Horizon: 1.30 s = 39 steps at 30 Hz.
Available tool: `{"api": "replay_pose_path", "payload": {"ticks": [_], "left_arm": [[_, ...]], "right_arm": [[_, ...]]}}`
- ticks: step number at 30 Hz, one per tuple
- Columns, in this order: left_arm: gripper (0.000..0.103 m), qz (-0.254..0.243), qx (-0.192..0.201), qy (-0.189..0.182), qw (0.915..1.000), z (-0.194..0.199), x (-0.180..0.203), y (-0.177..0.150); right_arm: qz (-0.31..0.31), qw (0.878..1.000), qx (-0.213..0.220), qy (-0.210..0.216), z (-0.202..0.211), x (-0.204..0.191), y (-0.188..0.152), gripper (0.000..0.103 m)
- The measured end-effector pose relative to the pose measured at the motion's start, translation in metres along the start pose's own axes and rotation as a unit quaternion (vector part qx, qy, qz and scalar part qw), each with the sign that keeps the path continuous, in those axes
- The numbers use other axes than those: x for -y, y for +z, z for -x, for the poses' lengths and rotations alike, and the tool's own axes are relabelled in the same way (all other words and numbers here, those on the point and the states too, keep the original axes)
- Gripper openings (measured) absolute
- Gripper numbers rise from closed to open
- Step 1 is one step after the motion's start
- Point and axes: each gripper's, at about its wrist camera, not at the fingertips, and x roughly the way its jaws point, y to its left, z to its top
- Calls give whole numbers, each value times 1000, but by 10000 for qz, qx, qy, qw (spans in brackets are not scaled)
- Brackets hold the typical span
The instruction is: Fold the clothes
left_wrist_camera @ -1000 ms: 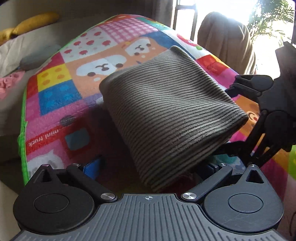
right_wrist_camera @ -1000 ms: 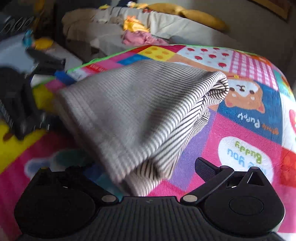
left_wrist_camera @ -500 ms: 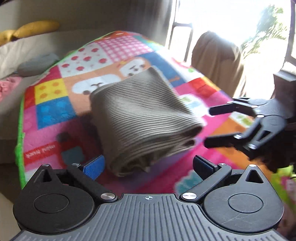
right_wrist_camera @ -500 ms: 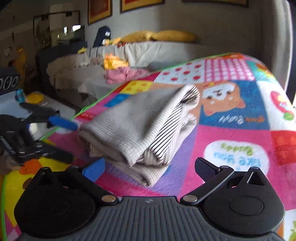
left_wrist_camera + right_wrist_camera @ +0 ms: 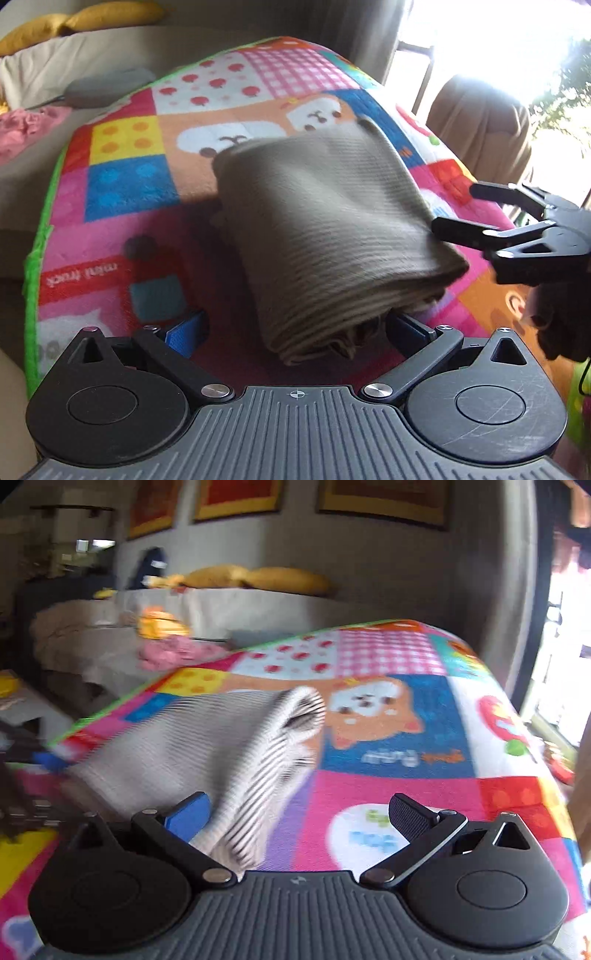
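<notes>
Striped garment [image 5: 325,236] lay folded into a thick bundle on the patchwork play mat [image 5: 122,184], its layered open end nearest the left gripper [image 5: 295,330]. Left gripper's fingers stood wide, one either side of that end, with no grip on the cloth that I could see. Right gripper [image 5: 299,812] was likewise spread wide; the bundle's rolled edge sat just inside its left finger [image 5: 186,814], unclamped as far as I could judge, though blur made contact hard to settle. Risks noted, as judgement only: the stacked layers at the near end looked loose, so a nudge from either finger could splay them and undo the fold; a pinch that caught only the top layer would likely peel the bundle open when raised. The right tool also sat close against the bundle's far side in the left view, so a sideways brush could shove it askew. Further off, pink clothing [image 5: 173,651] waited on the beige sofa [image 5: 236,609], beyond the mat.
</notes>
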Motion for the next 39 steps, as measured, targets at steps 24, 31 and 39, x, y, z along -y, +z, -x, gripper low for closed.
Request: {"api": "replay_pose_path", "payload": {"ticks": [24,31,39], "left_arm": [[103,4,-73,1581,9874,-1,84,-19],[103,410,253,2226,9737,10,120,-40],[103,474,382,2349,9701,2,121,-35]], "right_arm": [[-766,9880,-1261,-449,-16,-8,-34,103],[-1002,9878,-960,-709,45,-4,-76,103],[-1244,9856,-903,-711,22,10,-70,103]]}}
